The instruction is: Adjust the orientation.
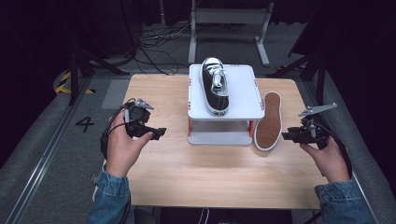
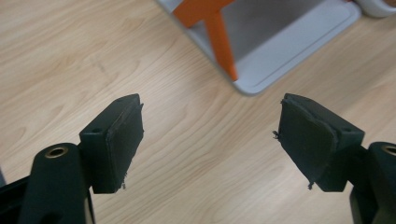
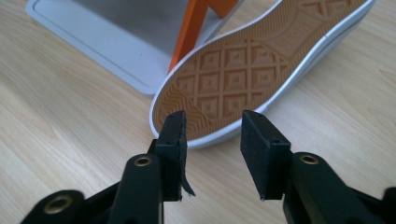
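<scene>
My right tongs [image 3: 212, 140] point at the sneaker [image 1: 268, 121] that lies tipped on its side on the bench [image 1: 210, 177], just right of the white stand [image 1: 243, 105], its brown sole facing me and its heel end nearest. The jaws stand partly apart with nothing between them, a little short of the heel rim. My left tongs [image 2: 210, 140] hang wide open over bare bench near the stand's near-left corner, holding nothing. The matching shoe [image 1: 215, 86] sits upright on top of the stand.

I judge the fallen sneaker light, with a canvas upper that would give under pressure and a rubber sole that is stiffer and grippy. The white rubber edge band around the heel looks like the best place to pinch: firm and unlikely to slip. A grip across the whole sole looks too wide for my jaws as they stand now. Taken by the heel alone, the toe will probably sag and swing, so I would lift slowly, and my left tongs could steady the toe end.
</scene>
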`<state>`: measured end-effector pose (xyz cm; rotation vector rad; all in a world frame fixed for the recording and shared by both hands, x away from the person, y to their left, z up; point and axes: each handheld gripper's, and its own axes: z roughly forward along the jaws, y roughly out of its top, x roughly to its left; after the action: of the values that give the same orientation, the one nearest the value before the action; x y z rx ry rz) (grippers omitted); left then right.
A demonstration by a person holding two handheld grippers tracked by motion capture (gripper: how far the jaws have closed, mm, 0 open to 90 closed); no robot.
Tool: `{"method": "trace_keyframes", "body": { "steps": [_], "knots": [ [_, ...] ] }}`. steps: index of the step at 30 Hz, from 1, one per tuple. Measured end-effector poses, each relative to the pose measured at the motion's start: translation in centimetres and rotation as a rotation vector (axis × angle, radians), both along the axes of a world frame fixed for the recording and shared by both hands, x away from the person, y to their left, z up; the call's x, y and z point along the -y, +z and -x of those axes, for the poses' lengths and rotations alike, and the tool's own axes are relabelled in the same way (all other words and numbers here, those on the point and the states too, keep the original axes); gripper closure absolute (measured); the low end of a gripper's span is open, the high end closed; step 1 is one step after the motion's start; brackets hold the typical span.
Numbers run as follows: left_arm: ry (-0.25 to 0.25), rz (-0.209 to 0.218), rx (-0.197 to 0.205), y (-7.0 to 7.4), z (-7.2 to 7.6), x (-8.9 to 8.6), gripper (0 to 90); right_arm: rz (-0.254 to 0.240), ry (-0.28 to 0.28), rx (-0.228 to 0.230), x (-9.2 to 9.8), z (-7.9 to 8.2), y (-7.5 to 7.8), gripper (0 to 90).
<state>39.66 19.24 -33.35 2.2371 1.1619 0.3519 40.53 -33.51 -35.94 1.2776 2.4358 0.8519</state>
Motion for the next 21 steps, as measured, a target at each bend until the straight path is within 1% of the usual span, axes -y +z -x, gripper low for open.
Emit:
{"method": "trace_keyframes", "body": {
  "steps": [2, 3, 4, 5, 6, 7, 8, 9, 10, 11, 13, 14, 17, 18, 21],
  "knots": [
    [-0.003, -0.007, -0.024, -0.8, -0.4, -0.2, 22.8, 0.006, 0.003, -0.002, -0.3, -0.6, -0.1, 68.9],
    [-0.003, -0.003, -0.024, -1.0, -0.4, -0.2, 22.8, 0.01, 0.006, -0.004, -0.5, -1.2, -0.2, 72.1],
    [-0.002, -0.012, -0.023, -1.1, -0.4, -0.2, 22.8, 0.01, 0.004, -0.009, -0.6, -1.5, -0.3, 73.3],
    [0.005, -0.023, -0.032, -1.5, -0.3, -0.3, 22.8, 0.014, -0.001, -0.013, -0.7, -1.9, -0.3, 74.5],
    [0.005, -0.023, -0.032, -1.5, -0.3, -0.3, 22.7, 0.014, -0.001, -0.013, -0.7, -1.9, -0.3, 74.5],
    [0.001, -0.034, -0.043, -1.6, -0.2, -0.4, 22.7, 0.015, -0.012, -0.012, -0.9, -2.4, -0.4, 77.4],
    [0.007, -0.033, -0.049, -1.9, -0.2, -0.6, 22.6, 0.014, -0.024, -0.013, -0.9, -2.7, -0.5, 79.4],
    [0.014, -0.036, -0.056, -2.0, -0.1, -0.8, 22.5, 0.019, -0.038, -0.003, -1.0, -2.9, -0.6, 83.9],
    [0.024, -0.038, -0.061, -2.3, 0.0, -1.1, 22.4, 0.023, -0.053, 0.03, -0.9, -3.1, -0.7, 87.6],
    [0.032, -0.044, -0.068, -2.5, 0.0, -1.4, 22.2, 0.014, -0.074, 0.054, -0.8, -3.2, -1.0, 88.9],
    [0.04, -0.045, -0.082, -2.9, 0.2, -1.7, 22.1, 0.013, -0.104, 0.049, -0.5, -3.5, -1.8, 90.0],
    [0.042, -0.046, -0.09, -3.1, 0.3, -2.0, 22.1, 0.011, -0.107, 0.051, -0.5, -3.6, -2.0, 90.0],
    [0.048, -0.049, -0.103, -3.6, 0.4, -2.5, 22.1, -0.011, -0.117, 0.029, -0.3, -4.2, -2.7, 90.0],
    [0.057, -0.047, -0.108, -3.8, 0.5, -2.6, 22.1, -0.009, -0.119, 0.029, -0.4, -4.4, -2.9, 89.9],
    [0.059, -0.046, -0.128, -4.3, 0.4, -2.8, 22.0, 0.015, -0.123, 0.026, -0.7, -4.8, -3.6, 89.6]
  ]
}}
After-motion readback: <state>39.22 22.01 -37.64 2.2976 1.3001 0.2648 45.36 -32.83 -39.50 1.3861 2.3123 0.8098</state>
